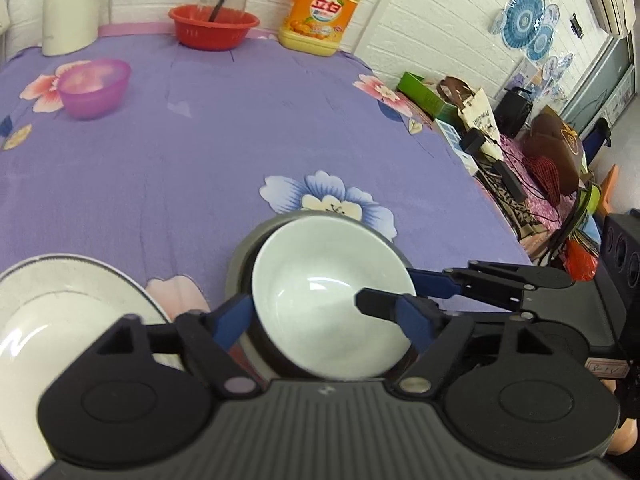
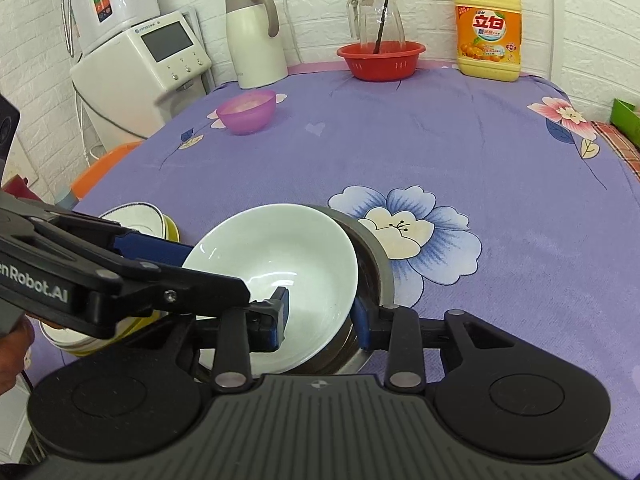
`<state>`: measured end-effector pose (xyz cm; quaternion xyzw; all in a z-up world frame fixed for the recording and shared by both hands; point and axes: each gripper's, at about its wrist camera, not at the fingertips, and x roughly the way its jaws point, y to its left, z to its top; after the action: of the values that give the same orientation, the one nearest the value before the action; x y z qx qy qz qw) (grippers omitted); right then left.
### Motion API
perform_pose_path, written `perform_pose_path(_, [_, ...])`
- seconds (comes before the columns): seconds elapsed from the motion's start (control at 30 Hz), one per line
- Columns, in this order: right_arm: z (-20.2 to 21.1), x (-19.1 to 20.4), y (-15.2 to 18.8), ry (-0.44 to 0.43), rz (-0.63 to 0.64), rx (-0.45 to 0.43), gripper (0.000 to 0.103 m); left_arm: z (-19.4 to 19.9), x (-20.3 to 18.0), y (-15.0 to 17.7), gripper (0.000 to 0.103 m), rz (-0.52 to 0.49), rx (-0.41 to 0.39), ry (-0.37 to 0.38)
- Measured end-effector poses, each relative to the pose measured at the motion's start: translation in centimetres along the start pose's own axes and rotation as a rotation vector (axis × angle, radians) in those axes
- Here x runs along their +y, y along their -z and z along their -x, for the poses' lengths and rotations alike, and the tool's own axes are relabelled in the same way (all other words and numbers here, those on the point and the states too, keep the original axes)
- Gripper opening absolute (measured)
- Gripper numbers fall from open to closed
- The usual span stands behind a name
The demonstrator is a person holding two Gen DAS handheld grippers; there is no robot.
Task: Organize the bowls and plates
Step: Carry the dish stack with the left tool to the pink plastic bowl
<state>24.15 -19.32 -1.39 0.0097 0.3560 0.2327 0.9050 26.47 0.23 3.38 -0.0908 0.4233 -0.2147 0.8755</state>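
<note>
While the purple flowered tabletop (image 2: 440, 152) fills most of both views, a white jug (image 2: 254, 36), a yellow detergent bottle (image 2: 488, 24) and a red basket (image 2: 380, 60) holding a glass pitcher (image 2: 376, 12) stand along its far edge at the top of the frame. A stack of white plates (image 1: 52, 312) sits at the lower left of the left wrist view; in the right wrist view the same stack shows at the left, with a yellow dish under it.

Near the bottom centre of both views lies the white bowl (image 2: 276, 276), tilted inside a grey metal bowl (image 2: 376, 260) whose rim shows behind and to the right of it. A small purple bowl (image 2: 248, 112) stands well apart in the upper left.

Spread wide, the left gripper (image 1: 324, 320) has its blue fingers (image 1: 232, 320) on either side of the white bowl, pressing on nothing. Coming in from the right of that view, the right gripper (image 2: 324, 312) has its fingers (image 2: 280, 316) closed on the near rims, one inside the white bowl and one outside the metal one.
</note>
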Motion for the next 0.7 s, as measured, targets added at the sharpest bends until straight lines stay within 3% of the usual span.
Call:
perform_pose_path(0.03, [0.2, -0.2, -0.1, -0.004, -0.012, -0.007, 0.068, 0.6, 0.1, 0.0, 0.1, -0.001, -0.027, -0.012])
perform_pose_path(0.1, [1.0, -0.5, -0.4, -0.018, -0.041, -0.029, 0.082, 1.7, 0.3, -0.3, 0.099, -0.01, -0.07, 0.009])
perform_pose_path(0.13, [1.4, -0.6, -0.6, -0.026, -0.053, -0.042, 0.1, 2.3, 0.4, -0.6, 0.099, -0.01, -0.084, 0.015])
perform_pose_path(0.17, [1.6, -0.6, -0.9, -0.016, -0.058, -0.051, 0.103, 2.8, 0.6, -0.8, 0.099, -0.006, -0.099, 0.012])
perform_pose_path(0.33, [1.7, -0.2, -2.7, 0.051, -0.027, -0.079, 0.103, 4.8, 3.0, -2.1, 0.101, 0.02, -0.16, -0.026])
perform_pose_path(0.63, [-2.1, -0.1, -7.2, -0.035, -0.193, 0.033, 0.103, 6.1, 12.5, -3.5, 0.101, 0.126, -0.185, -0.205])
perform_pose_path(0.7, [-3.2, 0.4, -8.0, -0.095, -0.161, 0.021, 0.103, 5.9, 14.9, -3.9, 0.101, 0.149, -0.181, -0.235])
